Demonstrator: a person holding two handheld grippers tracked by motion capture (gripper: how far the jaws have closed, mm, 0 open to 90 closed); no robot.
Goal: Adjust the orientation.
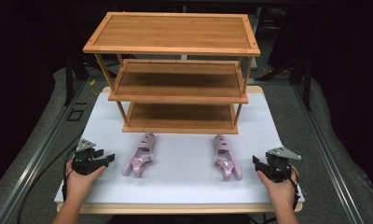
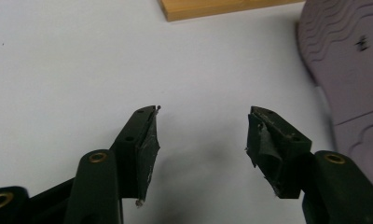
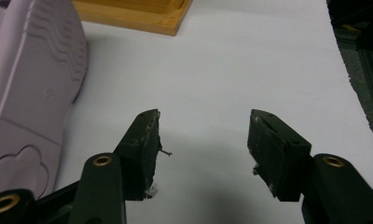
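Two pink sandals [image 1: 139, 161] [image 1: 227, 163], one three-tier shelf [image 1: 177, 70].

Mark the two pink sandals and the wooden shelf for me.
Left pink perforated sandal [image 1: 139, 155], high view, mid strap.
Right pink perforated sandal [image 1: 225, 156], high view, mid upper.
Three-tier bamboo shelf rack [image 1: 173, 31], high view, top board.

two pink sandals [image 1: 139, 155] [image 1: 226, 157], on their sides

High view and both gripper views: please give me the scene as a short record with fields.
surface: white table top
rack: three-shelf bamboo rack at the far side, shelves bare
left sandal: pink sandal on its side, in front of the rack
right sandal: second pink sandal on its side, apart from the first
left gripper: jaws open, holding nothing, left of the left sandal
right gripper: jaws open, holding nothing, right of the right sandal
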